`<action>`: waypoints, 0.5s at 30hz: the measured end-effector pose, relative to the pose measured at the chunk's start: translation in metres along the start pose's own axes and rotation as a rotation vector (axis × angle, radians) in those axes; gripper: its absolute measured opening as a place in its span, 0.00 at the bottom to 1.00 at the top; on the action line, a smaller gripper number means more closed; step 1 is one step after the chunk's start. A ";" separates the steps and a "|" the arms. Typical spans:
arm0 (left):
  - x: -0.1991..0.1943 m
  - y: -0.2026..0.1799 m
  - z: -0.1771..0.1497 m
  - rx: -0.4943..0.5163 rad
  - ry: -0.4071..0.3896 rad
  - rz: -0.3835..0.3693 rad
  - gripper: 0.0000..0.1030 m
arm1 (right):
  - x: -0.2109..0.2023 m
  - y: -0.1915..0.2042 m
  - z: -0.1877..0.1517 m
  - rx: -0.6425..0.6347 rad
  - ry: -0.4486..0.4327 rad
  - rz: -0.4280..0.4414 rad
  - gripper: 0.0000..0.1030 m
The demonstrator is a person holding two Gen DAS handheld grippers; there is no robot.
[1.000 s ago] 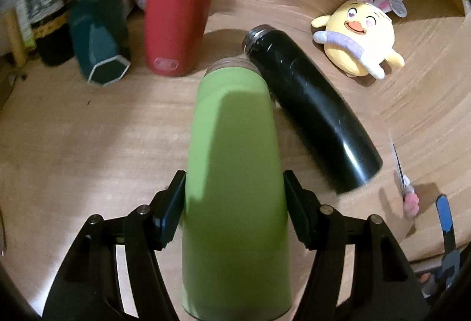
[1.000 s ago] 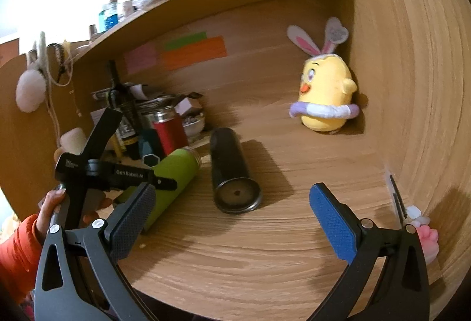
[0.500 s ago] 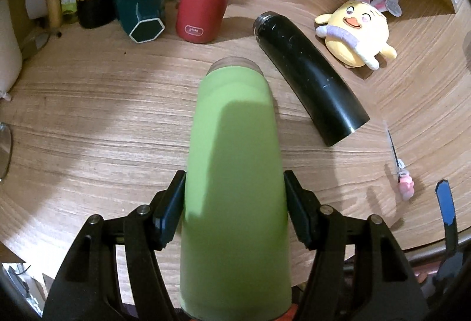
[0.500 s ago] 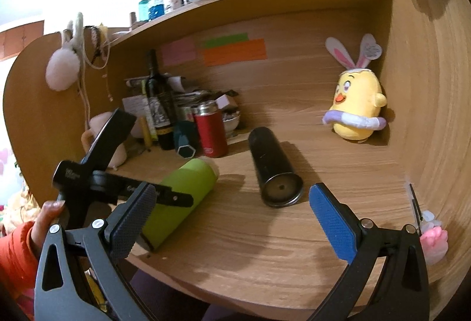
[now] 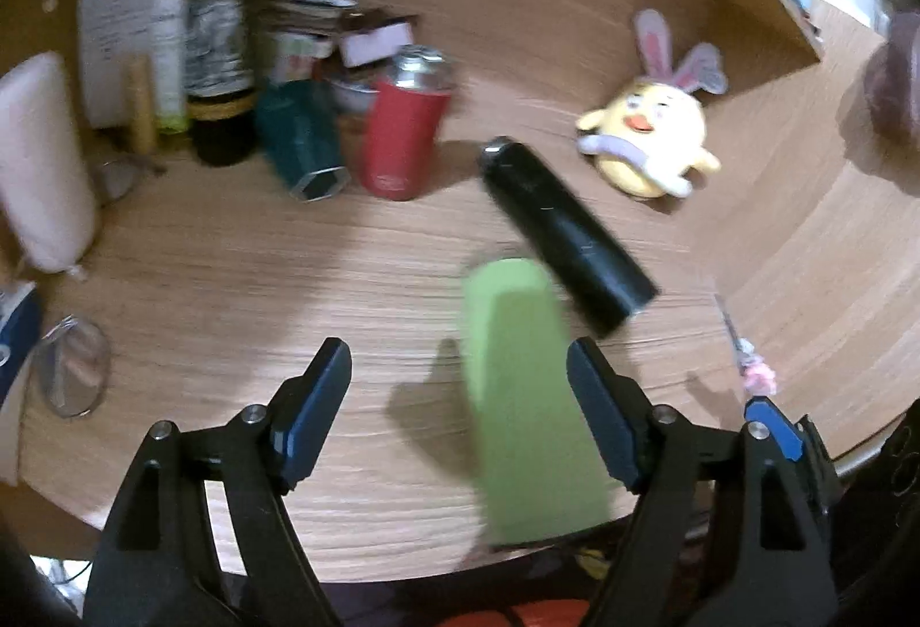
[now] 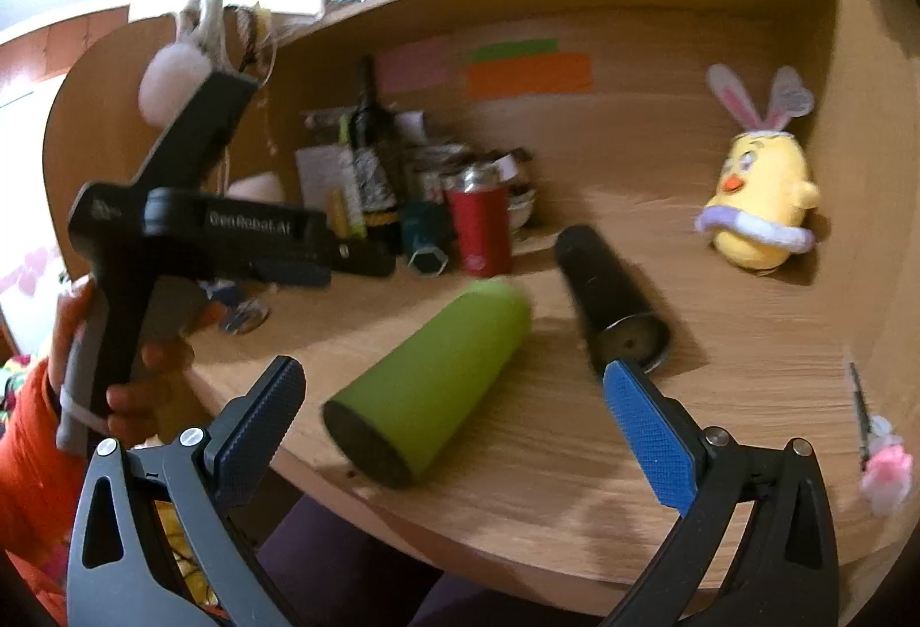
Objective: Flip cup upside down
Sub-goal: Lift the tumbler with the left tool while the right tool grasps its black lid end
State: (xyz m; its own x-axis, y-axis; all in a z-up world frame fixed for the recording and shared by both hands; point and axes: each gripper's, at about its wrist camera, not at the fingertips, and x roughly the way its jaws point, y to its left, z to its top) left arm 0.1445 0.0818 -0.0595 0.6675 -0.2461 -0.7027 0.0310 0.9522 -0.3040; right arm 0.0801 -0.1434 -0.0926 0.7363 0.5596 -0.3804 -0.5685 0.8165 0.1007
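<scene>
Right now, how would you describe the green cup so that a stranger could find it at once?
Start at the wooden desk and look to its front edge. Two tall cups lie on their sides there; the black one lies farther back. The green cup is the lime one whose dark flat base pokes over the edge.

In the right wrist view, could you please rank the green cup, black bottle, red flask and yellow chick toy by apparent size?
1. green cup, though it lies nearest the camera.
2. black bottle.
3. yellow chick toy and red flask: too alike to rank, the toy's ears aside.
</scene>
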 end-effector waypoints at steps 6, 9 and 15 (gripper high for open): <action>0.011 0.036 -0.018 -0.057 0.046 0.030 0.75 | 0.040 0.013 -0.013 0.013 0.096 0.033 1.00; 0.013 0.047 -0.026 -0.067 0.049 0.040 0.75 | 0.060 0.018 -0.020 0.005 0.136 0.003 1.00; 0.012 0.044 -0.034 -0.029 0.021 0.046 0.75 | 0.080 0.020 -0.032 -0.021 0.154 -0.099 0.98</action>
State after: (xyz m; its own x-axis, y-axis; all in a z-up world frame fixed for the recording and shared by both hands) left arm 0.1282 0.1141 -0.1032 0.6523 -0.2065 -0.7293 -0.0210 0.9569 -0.2897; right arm 0.1158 -0.0874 -0.1501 0.7249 0.4474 -0.5238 -0.5053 0.8622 0.0371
